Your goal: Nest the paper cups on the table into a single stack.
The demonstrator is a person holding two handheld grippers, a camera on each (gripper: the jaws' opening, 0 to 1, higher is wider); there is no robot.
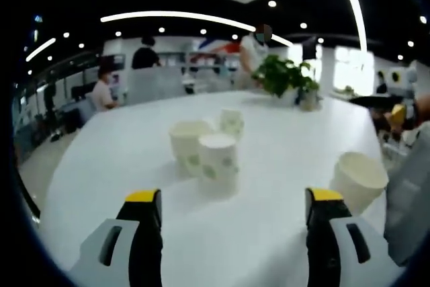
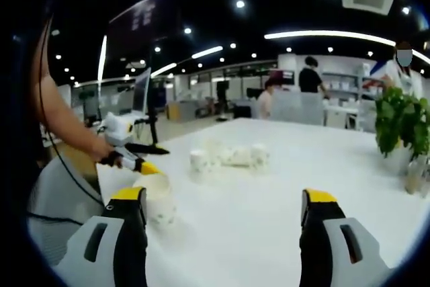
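Observation:
Three white paper cups with green print stand close together mid-table in the left gripper view: a wide one (image 1: 189, 143), one in front (image 1: 218, 160) and a smaller one behind (image 1: 232, 123). A fourth cup (image 1: 358, 179) sits apart near the right, just past my right-hand jaw. My left gripper (image 1: 235, 199) is open, short of the group, nothing between its fingers. In the right gripper view the group (image 2: 230, 156) lies farther off and a single cup (image 2: 158, 204) stands beside my left-hand jaw. My right gripper (image 2: 225, 210) is open and empty. The left gripper (image 2: 134, 159), held in a hand, hovers just above that cup.
The large white table (image 1: 121, 166) has a potted plant (image 1: 282, 75) and a small pot (image 1: 309, 95) at its far edge; the plant (image 2: 403, 122) is on the right in the right gripper view. People and chairs are beyond the table. A person's arm (image 2: 64, 122) reaches in.

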